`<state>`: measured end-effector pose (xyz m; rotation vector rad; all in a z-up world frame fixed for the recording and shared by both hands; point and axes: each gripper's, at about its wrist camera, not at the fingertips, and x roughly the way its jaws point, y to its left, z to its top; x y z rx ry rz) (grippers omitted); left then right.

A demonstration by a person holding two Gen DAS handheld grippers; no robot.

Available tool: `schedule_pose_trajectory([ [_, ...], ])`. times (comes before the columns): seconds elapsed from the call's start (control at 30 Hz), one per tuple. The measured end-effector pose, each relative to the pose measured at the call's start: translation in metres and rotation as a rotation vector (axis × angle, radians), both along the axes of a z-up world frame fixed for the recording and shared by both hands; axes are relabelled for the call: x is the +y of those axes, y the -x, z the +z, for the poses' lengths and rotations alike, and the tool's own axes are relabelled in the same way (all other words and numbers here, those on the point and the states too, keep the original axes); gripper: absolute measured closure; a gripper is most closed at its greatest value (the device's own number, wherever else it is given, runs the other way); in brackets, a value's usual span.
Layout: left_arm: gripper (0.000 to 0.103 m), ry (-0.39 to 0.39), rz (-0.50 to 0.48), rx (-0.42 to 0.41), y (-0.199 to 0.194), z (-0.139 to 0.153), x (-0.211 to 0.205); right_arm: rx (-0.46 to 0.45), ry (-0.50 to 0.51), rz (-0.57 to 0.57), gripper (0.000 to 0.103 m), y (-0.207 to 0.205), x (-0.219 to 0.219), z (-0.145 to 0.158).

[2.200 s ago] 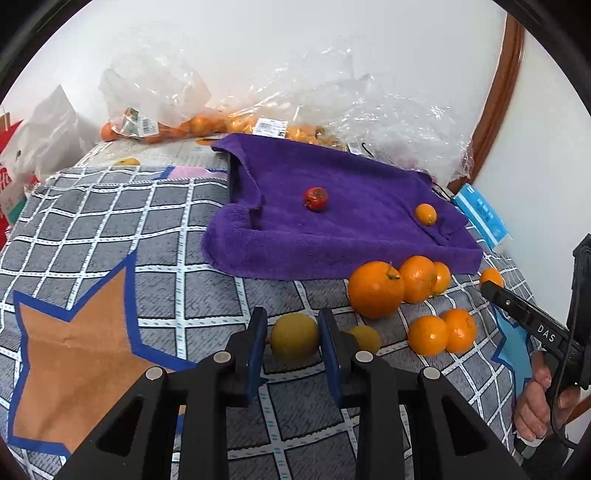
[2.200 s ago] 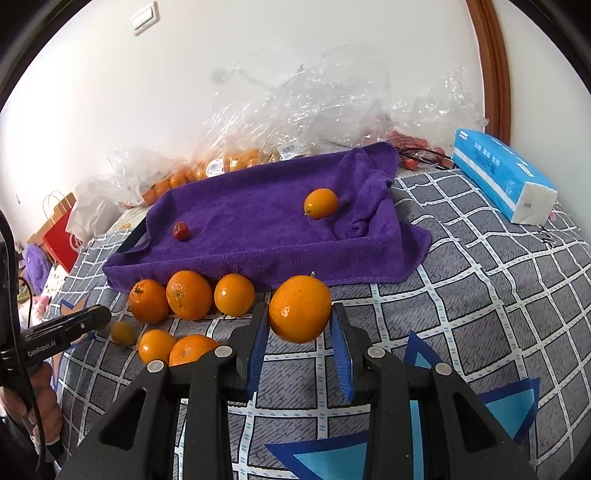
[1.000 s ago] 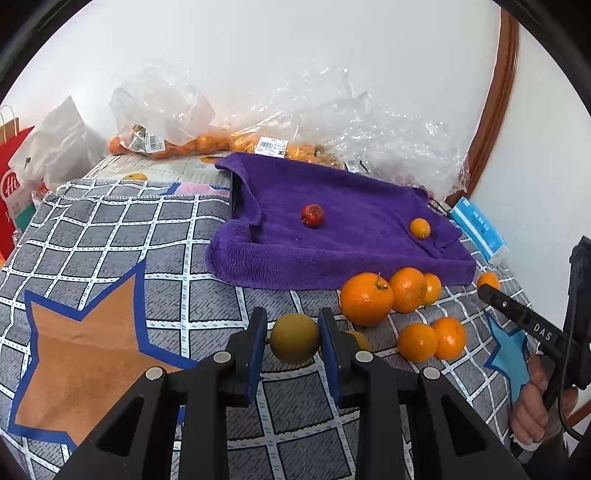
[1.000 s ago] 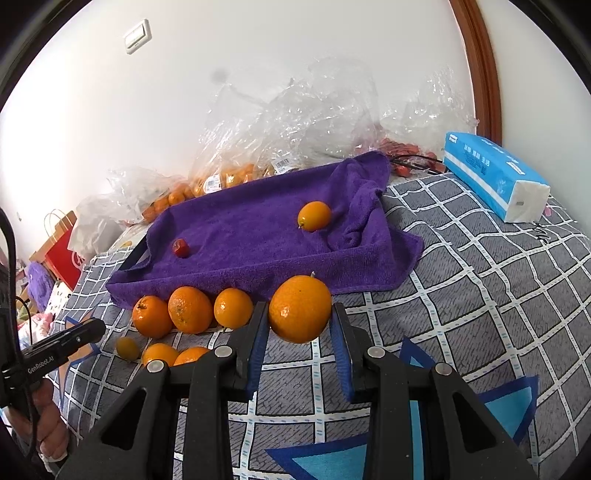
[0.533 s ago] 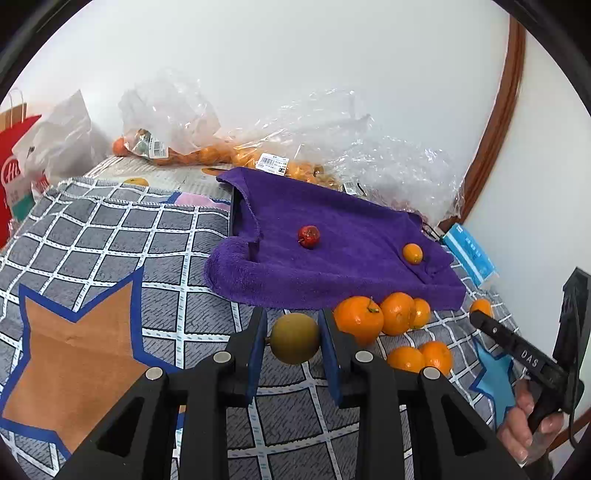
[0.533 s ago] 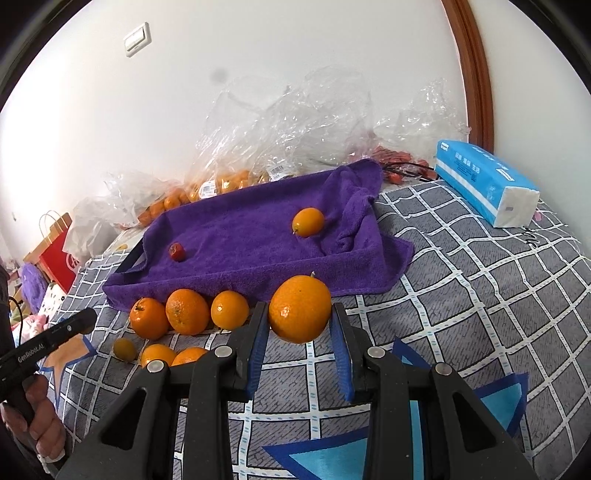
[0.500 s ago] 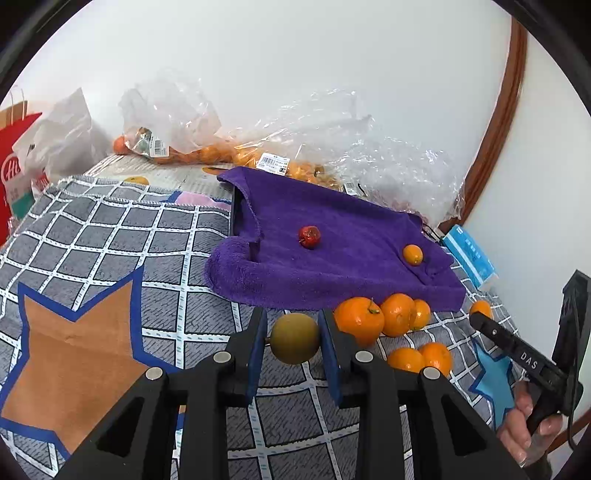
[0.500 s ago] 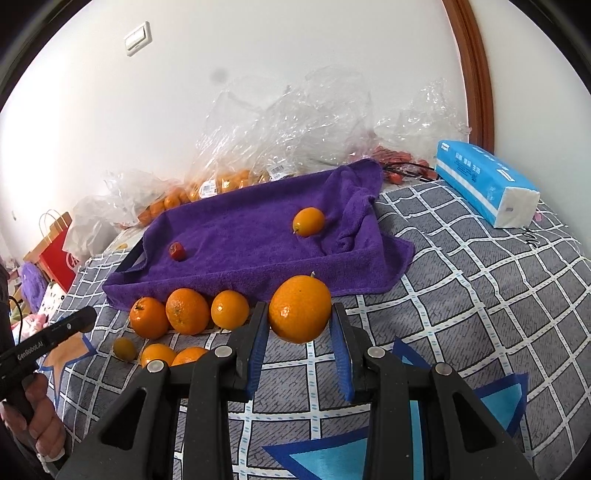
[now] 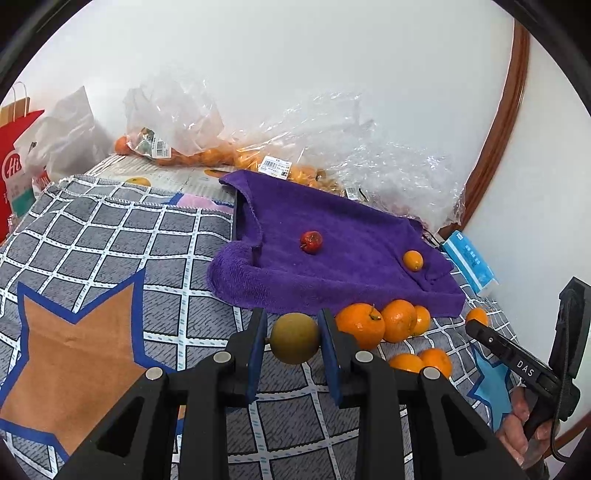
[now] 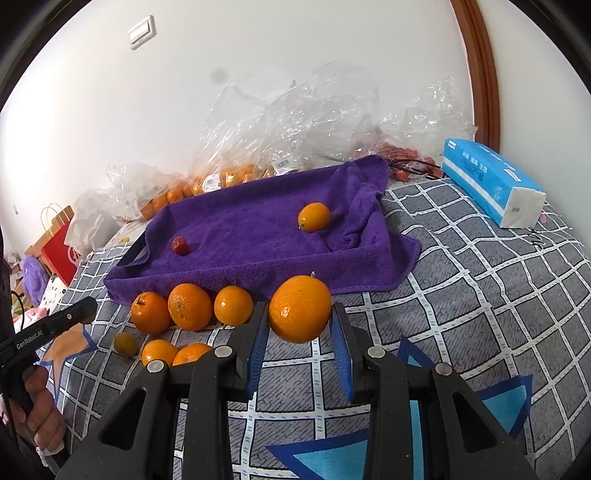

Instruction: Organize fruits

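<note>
Black tool (image 9: 294, 345), blue pads (image 9: 256, 349)

white walls (image 10: 110, 110), a brown wooden door frame (image 10: 480, 74), a light switch (image 10: 141, 32).

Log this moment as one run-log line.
left gripper: shut on green-yellow fruit | right gripper: shut on orange | both above blanket

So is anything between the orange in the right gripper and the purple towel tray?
Nothing visible. The orange is held clear of the blanket, the towel-lined tray lies straight ahead, and the loose oranges lie off to the left.
</note>
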<state>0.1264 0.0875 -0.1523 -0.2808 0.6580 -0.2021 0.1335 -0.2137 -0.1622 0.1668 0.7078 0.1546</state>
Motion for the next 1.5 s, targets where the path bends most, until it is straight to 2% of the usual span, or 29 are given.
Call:
schedule_pose_trajectory([
  [0.5,0.076,-0.010,-0.002,-0.048,0.006,0.006,-0.002,-0.048,0.009,0.001,0.070,0.008,0.001,0.005],
  [0.93,0.076,0.002,-0.001,-0.047,0.005,0.006,-0.001,-0.048,0.010,0.005,0.070,0.017,0.005,0.012],
  [1.2,0.076,0.000,-0.003,-0.059,0.007,0.009,-0.001,-0.081,0.048,0.029,0.070,0.015,0.015,0.040],
  [1.33,0.076,0.033,0.012,-0.015,0.004,0.012,0.003,-0.102,0.058,0.029,0.070,0.010,0.016,0.057],
  [1.5,0.076,0.012,0.022,-0.009,0.009,0.031,0.005,-0.105,0.073,0.020,0.070,-0.003,0.015,0.075],
])
